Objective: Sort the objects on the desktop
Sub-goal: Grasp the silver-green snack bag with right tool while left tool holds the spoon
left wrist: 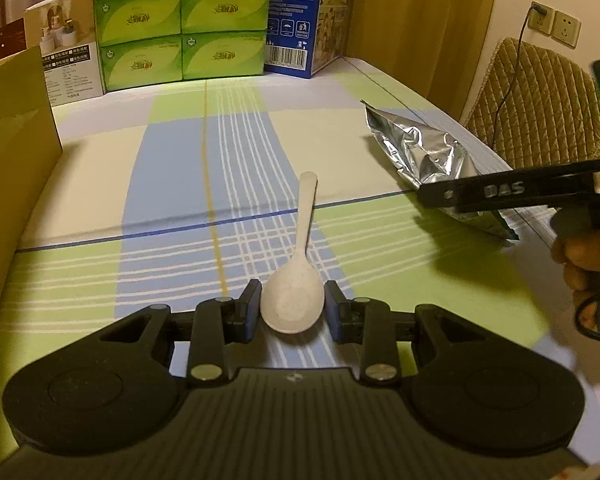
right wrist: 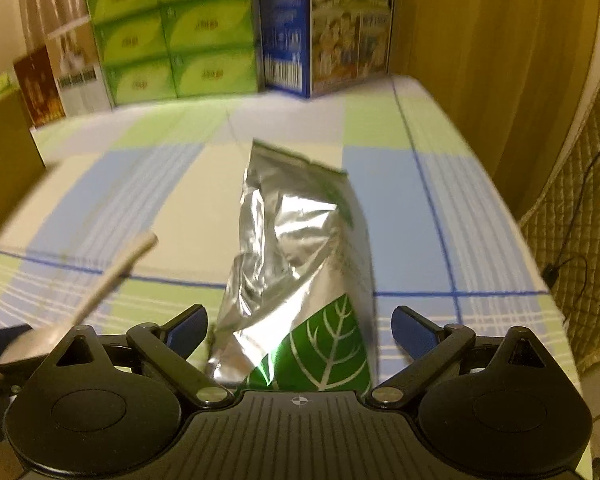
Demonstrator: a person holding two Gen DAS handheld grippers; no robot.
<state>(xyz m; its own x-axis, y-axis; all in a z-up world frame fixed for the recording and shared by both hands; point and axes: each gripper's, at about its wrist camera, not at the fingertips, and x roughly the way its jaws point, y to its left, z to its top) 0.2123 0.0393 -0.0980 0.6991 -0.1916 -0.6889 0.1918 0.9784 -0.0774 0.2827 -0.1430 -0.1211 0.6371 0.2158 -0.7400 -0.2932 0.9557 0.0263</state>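
A white plastic spoon (left wrist: 296, 296) lies on the checked tablecloth, handle pointing away. My left gripper (left wrist: 293, 307) has its fingers either side of the spoon's bowl, close to it, with small gaps showing. The spoon also shows at the left of the right wrist view (right wrist: 112, 276). A silver foil bag with a green leaf print (right wrist: 300, 264) lies on the cloth between the wide-open fingers of my right gripper (right wrist: 300, 328). In the left wrist view the bag (left wrist: 424, 152) lies at the right, with the right gripper's black fingers (left wrist: 500, 192) over its near end.
Stacked green tissue boxes (left wrist: 180, 24) and a blue carton (left wrist: 296, 20) stand along the back edge. A white product box (left wrist: 68, 44) and a cardboard box wall (left wrist: 16, 168) stand at the left. A padded chair (left wrist: 540, 100) stands beyond the table's right edge.
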